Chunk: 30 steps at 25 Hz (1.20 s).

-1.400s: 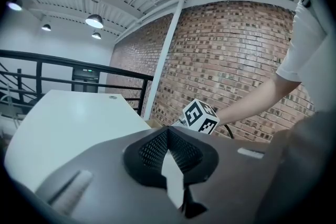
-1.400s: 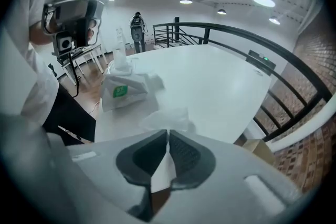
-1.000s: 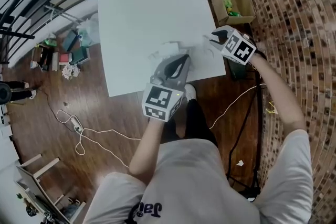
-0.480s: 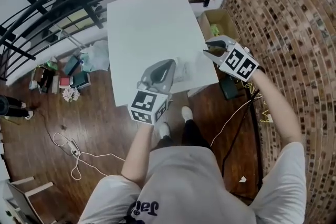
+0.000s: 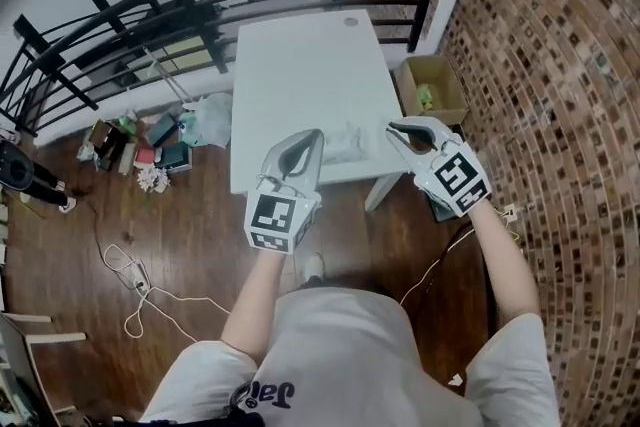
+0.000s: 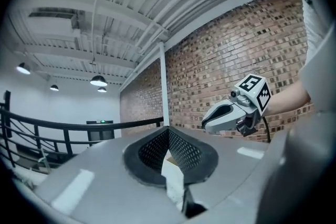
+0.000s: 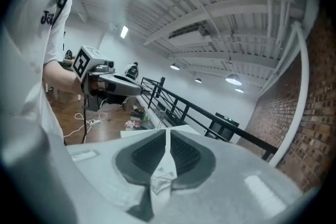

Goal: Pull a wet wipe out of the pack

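Above the table (image 5: 300,65), right claw (image 5: 393,130) (just closing) pinches a wet wipe (image 7: 161,176); left claw (image 5: 316,135) clamps white sheet (image 6: 173,178).

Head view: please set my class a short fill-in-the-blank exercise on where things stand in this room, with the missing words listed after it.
1. The wet wipe pack lies on the white ____.
2. The open cardboard box stands down on the ____.
3. The wall next to that box is built of ____.
4. Beyond the far end of the white top runs a black metal ____.

Missing words: table; floor; brick; railing.
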{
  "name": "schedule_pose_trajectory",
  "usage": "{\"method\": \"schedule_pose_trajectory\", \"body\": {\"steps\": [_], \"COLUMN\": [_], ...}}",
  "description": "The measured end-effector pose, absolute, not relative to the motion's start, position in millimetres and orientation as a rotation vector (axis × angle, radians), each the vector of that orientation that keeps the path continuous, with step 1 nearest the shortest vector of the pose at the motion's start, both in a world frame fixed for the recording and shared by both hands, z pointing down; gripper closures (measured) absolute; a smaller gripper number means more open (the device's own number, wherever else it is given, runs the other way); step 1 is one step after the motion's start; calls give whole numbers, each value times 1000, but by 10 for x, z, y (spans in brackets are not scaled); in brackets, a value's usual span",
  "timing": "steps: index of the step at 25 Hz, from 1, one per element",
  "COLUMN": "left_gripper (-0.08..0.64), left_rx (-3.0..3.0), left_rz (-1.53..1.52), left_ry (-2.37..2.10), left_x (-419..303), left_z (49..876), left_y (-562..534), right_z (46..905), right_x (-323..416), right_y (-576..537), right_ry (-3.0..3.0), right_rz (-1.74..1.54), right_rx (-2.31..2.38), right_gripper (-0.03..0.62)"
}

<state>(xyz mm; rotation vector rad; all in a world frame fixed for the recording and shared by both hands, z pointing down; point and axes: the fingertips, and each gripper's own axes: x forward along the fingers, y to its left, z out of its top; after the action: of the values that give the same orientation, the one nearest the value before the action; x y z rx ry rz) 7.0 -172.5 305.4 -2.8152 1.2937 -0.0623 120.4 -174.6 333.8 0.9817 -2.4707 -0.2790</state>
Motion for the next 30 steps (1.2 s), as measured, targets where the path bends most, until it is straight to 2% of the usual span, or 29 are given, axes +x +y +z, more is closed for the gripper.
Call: {"method": "schedule_pose_trajectory", "body": {"steps": [8, 15, 24, 30], "left_gripper": [545, 545, 545, 545], "left_rx": [-2728, -2710, -2629, -2638], "left_rz": [-110, -29, 79, 125], "left_ry": [1548, 1676, 1677, 1659], "left_x": [383, 677, 553, 275], "left_z": [3242, 3059, 2905, 2869], "left_y": [-666, 99, 510, 703], "right_z": [3597, 3206, 2964, 2944], "right_x": [1469, 1528, 1583, 1335], "right_y": [-736, 148, 555, 716], "right_ry": [-2700, -2820, -2753, -2708], "right_rz": [-74, 222, 108, 72], "right_rx": [1194, 1437, 1608, 1648], "right_gripper": [598, 600, 600, 600]}}
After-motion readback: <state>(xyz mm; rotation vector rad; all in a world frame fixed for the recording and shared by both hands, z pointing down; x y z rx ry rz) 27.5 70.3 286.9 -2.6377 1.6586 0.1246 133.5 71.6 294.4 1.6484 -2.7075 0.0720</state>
